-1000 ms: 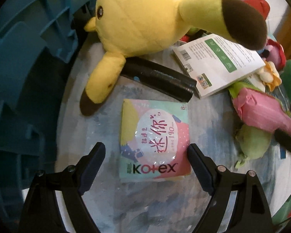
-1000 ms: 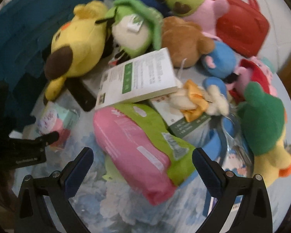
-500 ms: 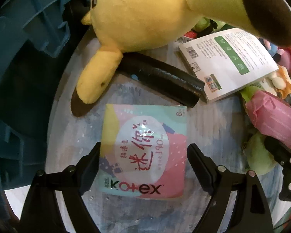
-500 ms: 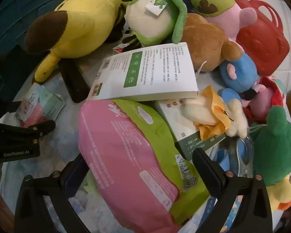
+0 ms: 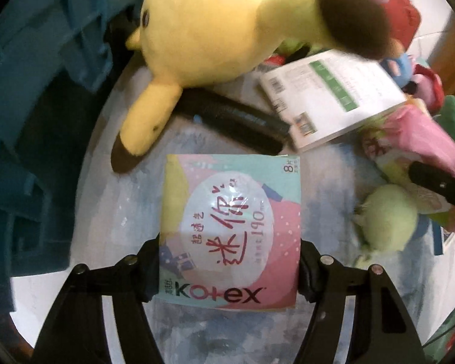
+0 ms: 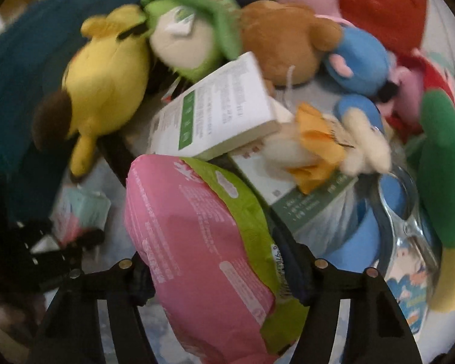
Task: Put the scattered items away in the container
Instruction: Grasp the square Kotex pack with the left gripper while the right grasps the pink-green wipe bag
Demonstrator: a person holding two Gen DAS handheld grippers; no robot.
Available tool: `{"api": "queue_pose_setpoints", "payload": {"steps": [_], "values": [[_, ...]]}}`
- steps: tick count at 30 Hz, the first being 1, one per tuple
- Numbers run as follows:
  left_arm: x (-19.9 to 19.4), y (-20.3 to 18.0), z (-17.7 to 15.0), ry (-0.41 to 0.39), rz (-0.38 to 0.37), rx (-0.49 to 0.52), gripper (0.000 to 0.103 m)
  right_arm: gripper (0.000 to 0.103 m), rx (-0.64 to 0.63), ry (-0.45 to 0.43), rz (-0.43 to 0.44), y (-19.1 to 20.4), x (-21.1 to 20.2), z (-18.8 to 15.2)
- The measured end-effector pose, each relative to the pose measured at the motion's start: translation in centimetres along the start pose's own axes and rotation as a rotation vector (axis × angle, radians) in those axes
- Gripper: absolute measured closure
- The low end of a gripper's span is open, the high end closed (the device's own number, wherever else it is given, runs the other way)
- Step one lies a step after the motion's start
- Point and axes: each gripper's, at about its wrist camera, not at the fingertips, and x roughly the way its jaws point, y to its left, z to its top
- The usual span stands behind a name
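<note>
A pastel Kotex pack (image 5: 230, 221) lies flat on the pale cloth. My left gripper (image 5: 229, 261) straddles its near end, jaws closing, both pads touching the pack's side edges. A soft pink and green pack (image 6: 203, 236) sits between the fingers of my right gripper (image 6: 221, 273), whose jaws are also closing and press into its sides. The teal plastic crate (image 5: 30, 106) stands to the left of the Kotex pack, and its blurred wall (image 6: 12, 97) shows at the left of the right wrist view.
A yellow plush (image 5: 215, 27) lies just behind the Kotex pack, with a black tube (image 5: 236, 121) under it. A white and green box (image 6: 218, 115) leans on the pink pack. Several plush toys, a red bag (image 6: 385, 6) and scissors (image 6: 406, 209) crowd the right.
Both grippers moved forward over their packs and narrowed. The left fingers went from standing clear of the Kotex pack to touching it; the right fingers closed in on the pink and green pack.
</note>
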Motion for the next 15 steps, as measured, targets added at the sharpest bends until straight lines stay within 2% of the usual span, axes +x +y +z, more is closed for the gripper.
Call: {"api": "queue_pose_setpoints", "payload": {"steps": [8, 15], "values": [[-3.2, -1.9, 0.2, -0.058, -0.009, 0.021, 0.036, 0.04, -0.051, -0.013, -0.036, 1.1, -1.3, -0.3], [-4.8, -0.3, 2.0, -0.108, -0.014, 0.018, 0.036, 0.042, -0.107, -0.05, -0.048, 2.2, -3.6, -0.4]]}}
